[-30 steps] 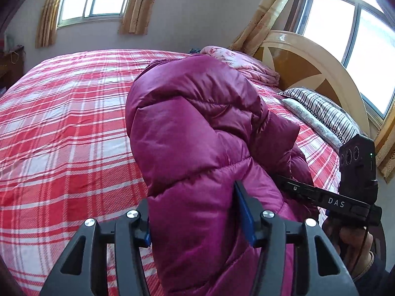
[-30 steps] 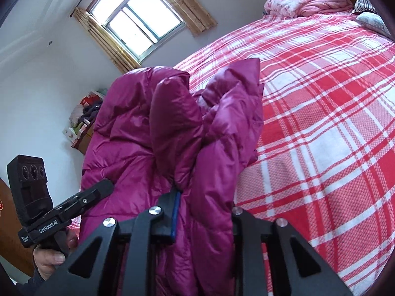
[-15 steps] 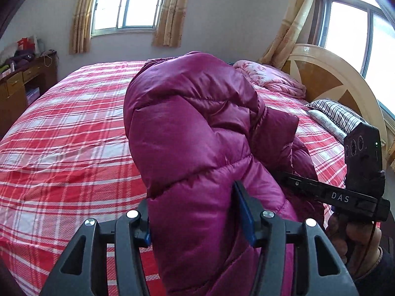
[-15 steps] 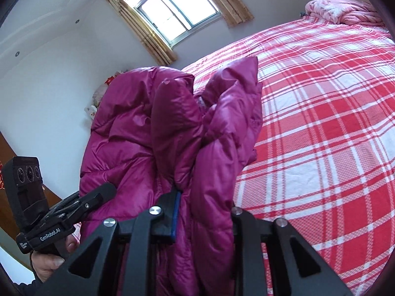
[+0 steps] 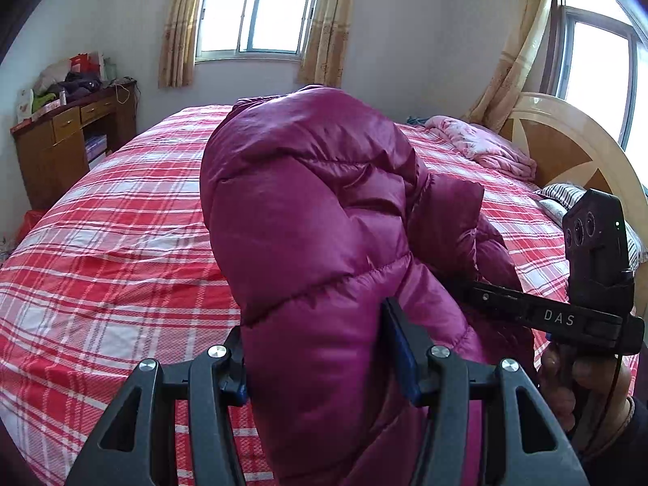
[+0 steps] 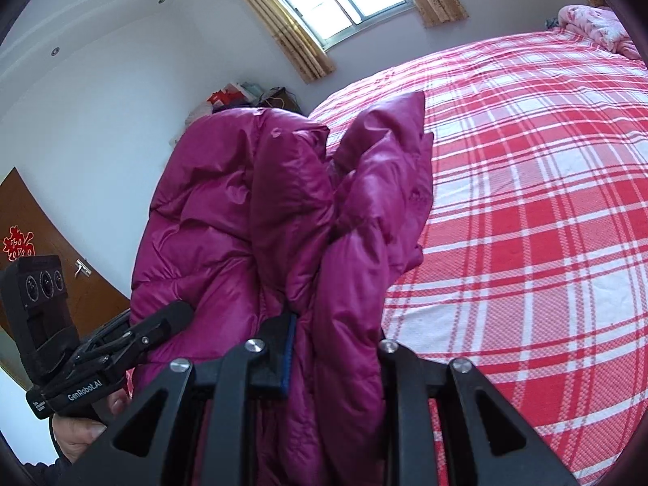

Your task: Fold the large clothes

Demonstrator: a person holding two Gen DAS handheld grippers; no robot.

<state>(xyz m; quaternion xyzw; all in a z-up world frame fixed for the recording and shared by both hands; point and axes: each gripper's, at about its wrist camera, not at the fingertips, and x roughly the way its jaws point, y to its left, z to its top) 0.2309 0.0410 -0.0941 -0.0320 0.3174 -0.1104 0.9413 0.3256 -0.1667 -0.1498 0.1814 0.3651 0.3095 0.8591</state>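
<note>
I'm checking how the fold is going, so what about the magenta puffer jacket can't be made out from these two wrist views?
- Left wrist view: the jacket bulges between the left claw pads, hiding its far side; its lower part leaves the bottom edge.
- Right wrist view: the right claw pinches bunched folds of the jacket; which part it holds is unclear.
- Both views: the jacket covers part of the bed.

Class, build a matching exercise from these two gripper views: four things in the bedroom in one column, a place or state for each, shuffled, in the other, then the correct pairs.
Things
1. magenta puffer jacket
2. pink quilt
3. wooden desk
4. plaid bedspread

Places or states
A. covering the bed
B. bunched up near the headboard
C. clamped in the left gripper and the right gripper
D. against the wall, cluttered on top

Pairs: 1-C, 2-B, 3-D, 4-A
</note>
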